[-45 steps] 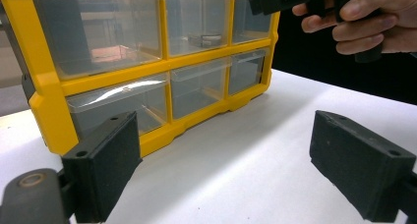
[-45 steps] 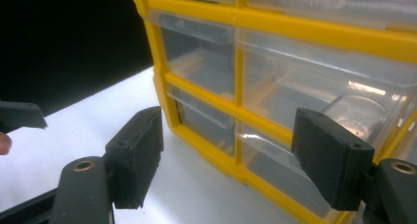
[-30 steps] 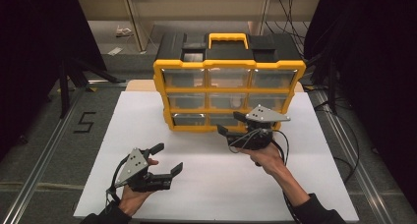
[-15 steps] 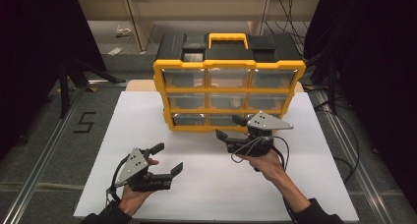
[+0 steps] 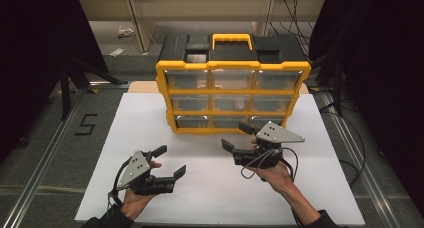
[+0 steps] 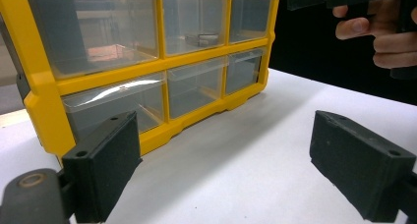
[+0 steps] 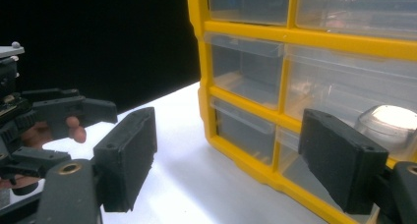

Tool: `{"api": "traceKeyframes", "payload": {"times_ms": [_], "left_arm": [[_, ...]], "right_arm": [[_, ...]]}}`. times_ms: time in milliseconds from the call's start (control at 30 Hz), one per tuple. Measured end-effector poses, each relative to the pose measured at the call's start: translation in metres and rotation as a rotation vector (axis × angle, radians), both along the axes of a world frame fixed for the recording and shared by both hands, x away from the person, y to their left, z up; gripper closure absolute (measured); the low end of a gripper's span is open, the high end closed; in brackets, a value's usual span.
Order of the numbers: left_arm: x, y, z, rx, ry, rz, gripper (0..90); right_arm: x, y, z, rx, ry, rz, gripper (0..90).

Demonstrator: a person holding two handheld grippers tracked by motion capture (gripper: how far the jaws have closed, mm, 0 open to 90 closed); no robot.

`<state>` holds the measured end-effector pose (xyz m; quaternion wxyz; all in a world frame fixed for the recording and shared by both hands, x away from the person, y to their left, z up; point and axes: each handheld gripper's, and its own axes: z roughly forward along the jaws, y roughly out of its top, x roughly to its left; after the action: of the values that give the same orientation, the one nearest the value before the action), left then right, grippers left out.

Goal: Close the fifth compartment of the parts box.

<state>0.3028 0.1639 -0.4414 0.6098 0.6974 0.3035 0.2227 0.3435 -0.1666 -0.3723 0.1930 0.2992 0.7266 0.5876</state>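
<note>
Yellow drawer cabinet (image 5: 233,95) stands upright at the far middle of the white table (image 5: 320,188), its three rows of clear drawers facing the person and its yellow handle on top. From where I stand, the right gripper (image 5: 237,136) hangs just in front of the bottom row, toward the cabinet's right side, close but not touching; its jaws are spread wide with nothing between them. In the right gripper view a pale round object (image 7: 388,121) sits inside a drawer just behind the right jaw. The left gripper (image 5: 170,161) is held low over the near left of the table, well apart from the cabinet, jaws also wide apart and empty. One middle drawer holds a small dark item (image 6: 200,37), too dim to make out.
</note>
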Motion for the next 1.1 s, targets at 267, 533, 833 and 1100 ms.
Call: {"api": "traceKeyframes", "payload": {"times_ms": [267, 533, 833, 1100], "left_arm": [[0.0, 0.0, 0.0, 0.0, 0.002, 0.0, 11.5], [0.0, 0.0, 0.0, 0.002, 0.003, 0.001, 11.5], [0.001, 0.0, 0.0, 0.002, 0.002, 0.002, 11.5], [0.0, 0.0, 0.0, -0.001, 0.003, 0.0, 11.4]], "right_arm": [[-0.003, -0.004, -0.006, 0.006, 0.012, -0.002, 20.1], [-0.006, -0.01, -0.01, 0.005, 0.015, -0.01, 18.8], [-0.009, -0.014, -0.014, 0.003, 0.014, -0.014, 18.7], [-0.012, -0.016, -0.015, 0.001, 0.013, -0.013, 18.7]]}}
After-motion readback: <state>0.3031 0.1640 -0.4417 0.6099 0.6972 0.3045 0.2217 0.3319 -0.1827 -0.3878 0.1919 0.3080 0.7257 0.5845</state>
